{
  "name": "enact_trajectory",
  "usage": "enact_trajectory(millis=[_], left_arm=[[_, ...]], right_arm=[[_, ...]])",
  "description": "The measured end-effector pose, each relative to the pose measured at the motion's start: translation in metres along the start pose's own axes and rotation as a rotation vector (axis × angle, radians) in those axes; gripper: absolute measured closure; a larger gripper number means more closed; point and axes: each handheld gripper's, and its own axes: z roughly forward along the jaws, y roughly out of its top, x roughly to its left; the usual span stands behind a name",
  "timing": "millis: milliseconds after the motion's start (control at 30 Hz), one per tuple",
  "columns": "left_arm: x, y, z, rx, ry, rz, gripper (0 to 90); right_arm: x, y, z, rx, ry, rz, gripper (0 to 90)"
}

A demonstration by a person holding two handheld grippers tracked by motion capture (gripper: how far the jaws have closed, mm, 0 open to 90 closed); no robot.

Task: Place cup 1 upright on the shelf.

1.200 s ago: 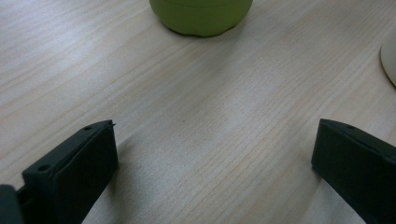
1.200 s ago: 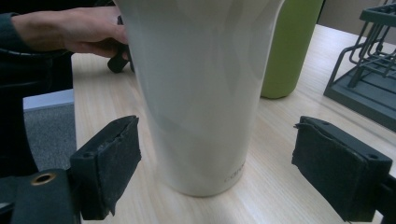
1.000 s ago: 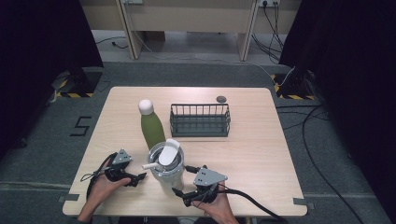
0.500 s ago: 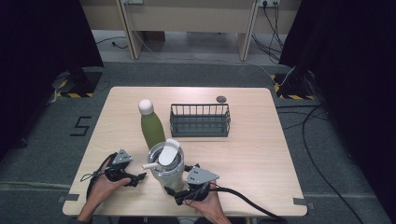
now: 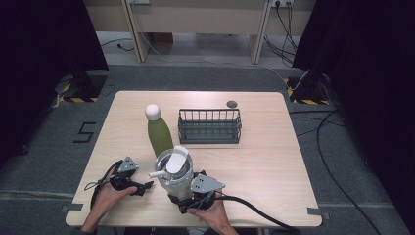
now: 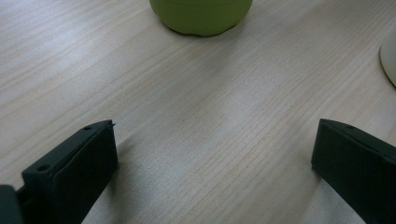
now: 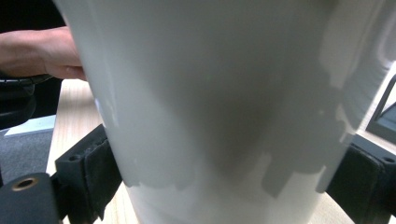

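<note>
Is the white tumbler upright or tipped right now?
Upright. The tumbler stands on its base on the table, lid on top, body between the right gripper's fingers.

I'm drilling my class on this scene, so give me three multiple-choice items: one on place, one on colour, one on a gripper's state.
1. Where is the wire basket relative to the bottle?
A on its left
B on its right
C on top of it
2. What colour is the bottle's body?
A green
B red
C blue
3. How is the left gripper?
A shut on the cup
B shut on the bottle
C open over bare table

Key: B, the high view shows the basket on the right; A, the body is green; C, its jaws stand wide apart, with the white cup between the right gripper's jaws instead.
</note>
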Motion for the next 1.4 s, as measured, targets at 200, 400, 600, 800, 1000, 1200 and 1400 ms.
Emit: enact_trajectory(millis=[200,400,600,800,1000,1200,1400], left_arm=[[0.0,0.0,0.0,0.0,0.0,0.0,0.0],[0.0,0.0,0.0,0.0,0.0,0.0,0.0],[0.0,0.0,0.0,-0.001,0.0,0.0,0.0],[0.0,0.0,0.0,-0.001,0.0,0.0,0.0],[0.0,0.0,0.0,-0.001,0.0,0.0,0.0],[0.0,0.0,0.0,-0.001,0.0,0.0,0.0],[0.0,0.0,0.0,0.001,0.0,0.002,0.0]], right_arm=[[-0.001,0.001,0.004,-0.006,0.007,0.0,10.2],[-0.001,0.001,0.004,-0.012,0.007,-0.002,11.0],[0.001,0.001,0.004,-0.019,-0.007,-0.005,11.5],[-0.001,0.003,0.003,-0.025,0.0,0.038,11.6],[-0.003,0.013,-0.002,-0.035,-0.025,-0.012,11.7],[-0.01,0.03,-0.011,-0.053,-0.052,-0.014,11.7],[-0.022,0.045,-0.022,-0.064,-0.09,-0.002,11.7]])
